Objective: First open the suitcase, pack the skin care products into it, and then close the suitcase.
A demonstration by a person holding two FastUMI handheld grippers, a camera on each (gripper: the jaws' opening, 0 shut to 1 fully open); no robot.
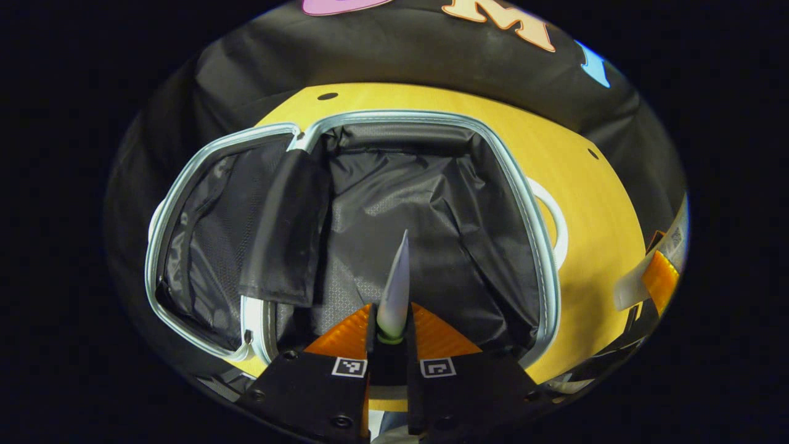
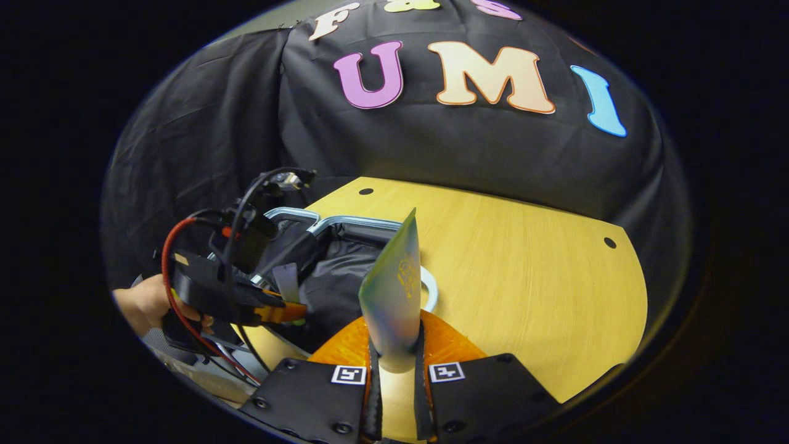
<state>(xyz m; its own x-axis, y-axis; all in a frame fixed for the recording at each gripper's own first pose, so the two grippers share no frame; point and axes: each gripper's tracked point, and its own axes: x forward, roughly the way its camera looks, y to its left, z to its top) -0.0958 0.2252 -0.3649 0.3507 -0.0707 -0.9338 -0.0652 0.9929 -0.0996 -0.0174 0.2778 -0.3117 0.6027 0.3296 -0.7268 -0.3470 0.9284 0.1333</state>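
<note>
The suitcase (image 1: pixel 530 222) lies open on the yellow table, its black lining (image 1: pixel 400 203) showing inside a pale blue rim. My left gripper (image 1: pixel 391 330) hovers over the near edge of the open half, shut on a pale skin care tube (image 1: pixel 396 287) that stands upright between its fingers. In the right gripper view, my right gripper (image 2: pixel 394 345) is shut on a green skin care tube (image 2: pixel 392 290), held above the table to the right of the suitcase (image 2: pixel 345 271). The left gripper (image 2: pixel 280 311), held by a hand (image 2: pixel 145 305), shows over the suitcase there.
A loose black flap (image 1: pixel 283 234) hangs between the two suitcase halves. The yellow table (image 2: pixel 530 271) stretches to the right and back, with small holes (image 2: pixel 609 242) in it. A white ring handle (image 1: pixel 555 222) sticks out at the suitcase's right side. Black cloth walls stand behind.
</note>
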